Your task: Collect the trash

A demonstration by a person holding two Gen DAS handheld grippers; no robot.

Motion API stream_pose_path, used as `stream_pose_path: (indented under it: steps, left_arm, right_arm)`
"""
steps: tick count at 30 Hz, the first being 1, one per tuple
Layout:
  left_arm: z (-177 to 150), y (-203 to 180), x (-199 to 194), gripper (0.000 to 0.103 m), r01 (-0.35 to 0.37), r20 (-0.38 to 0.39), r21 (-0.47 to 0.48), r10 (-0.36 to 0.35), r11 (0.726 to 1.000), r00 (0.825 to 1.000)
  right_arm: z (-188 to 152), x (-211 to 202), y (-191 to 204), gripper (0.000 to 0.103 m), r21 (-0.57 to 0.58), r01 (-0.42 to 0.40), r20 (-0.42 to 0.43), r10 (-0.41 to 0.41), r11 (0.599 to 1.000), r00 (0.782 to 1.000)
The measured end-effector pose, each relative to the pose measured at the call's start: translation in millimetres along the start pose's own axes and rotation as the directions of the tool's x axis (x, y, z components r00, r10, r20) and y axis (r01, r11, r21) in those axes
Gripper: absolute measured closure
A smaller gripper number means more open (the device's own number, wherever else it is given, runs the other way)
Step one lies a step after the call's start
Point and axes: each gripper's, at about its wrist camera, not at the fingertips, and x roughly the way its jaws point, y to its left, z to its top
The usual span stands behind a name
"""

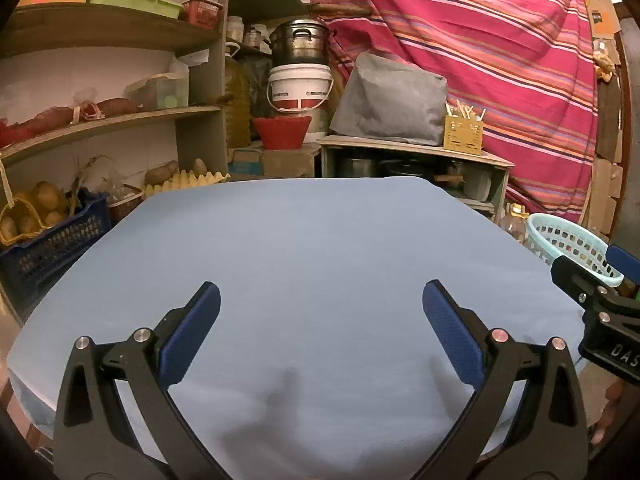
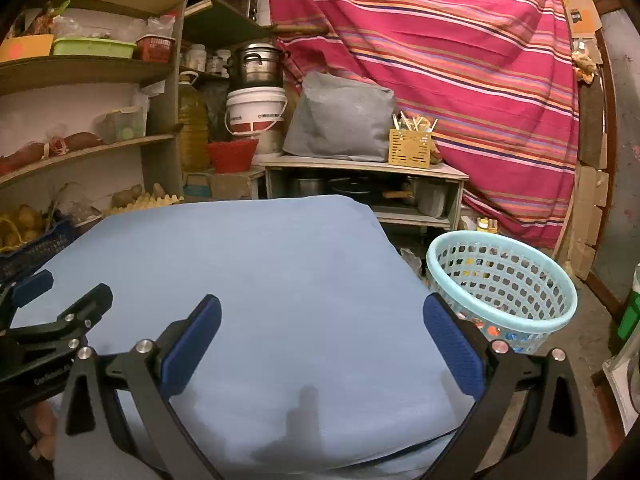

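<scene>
A light blue cloth covers the table (image 1: 312, 248), also the table (image 2: 248, 264) in the right wrist view; no loose trash shows on it. A pale turquoise perforated basket (image 2: 504, 292) stands on the floor right of the table, with colourful bits showing through its holes; its rim (image 1: 568, 240) peeks in at the right of the left wrist view. My left gripper (image 1: 320, 300) hovers open over the near part of the cloth, nothing between its blue pads. My right gripper (image 2: 320, 312) is open too, over the table's right side, left of the basket.
Shelves (image 1: 104, 120) with crates, potatoes and egg trays line the left. Behind the table stand a white bucket (image 1: 300, 88), a red bowl (image 1: 282, 130), a low cabinet (image 1: 416, 160) with a grey bag and a yellow holder. A striped red cloth (image 1: 480, 40) hangs at the back right.
</scene>
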Motion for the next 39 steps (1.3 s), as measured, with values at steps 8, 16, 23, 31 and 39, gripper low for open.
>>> stream_pose_path:
  steps: [8, 16, 23, 31, 39]
  left_arm:
    - [-0.5, -2.4, -0.6, 0.005, -0.006, 0.006, 0.008, 0.006, 1.000, 1.000]
    - [-0.3, -4.1, -3.2, 0.005, -0.013, 0.020, 0.021, 0.013, 1.000, 1.000]
    - [-0.3, -4.5, -3.4, 0.005, -0.015, 0.023, 0.016, 0.014, 1.000, 1.000]
    - [0.8, -5.2, -6.9, 0.005, -0.013, 0.037, 0.013, 0.013, 1.000, 0.999]
    - [1.0, -6.3, -9.8, 0.005, -0.010, 0.048, 0.016, 0.010, 1.000, 0.999]
  right_arm:
    - [-1.3, 0.7, -2.9, 0.004, -0.009, 0.009, 0.003, -0.009, 1.000, 1.000]
    - [-1.0, 2.0, -5.7, 0.004, -0.004, 0.004, -0.002, -0.004, 1.000, 1.000]
    - [1.4, 3.0, -6.4, 0.004, 0.000, 0.001, 0.002, -0.001, 1.000, 1.000]
    - [2.0, 2.7, -8.5, 0.004, 0.002, 0.002, 0.004, -0.002, 1.000, 1.000]
    - [1.6, 2.3, -9.9, 0.004, 0.004, 0.004, 0.004, -0.004, 1.000, 1.000]
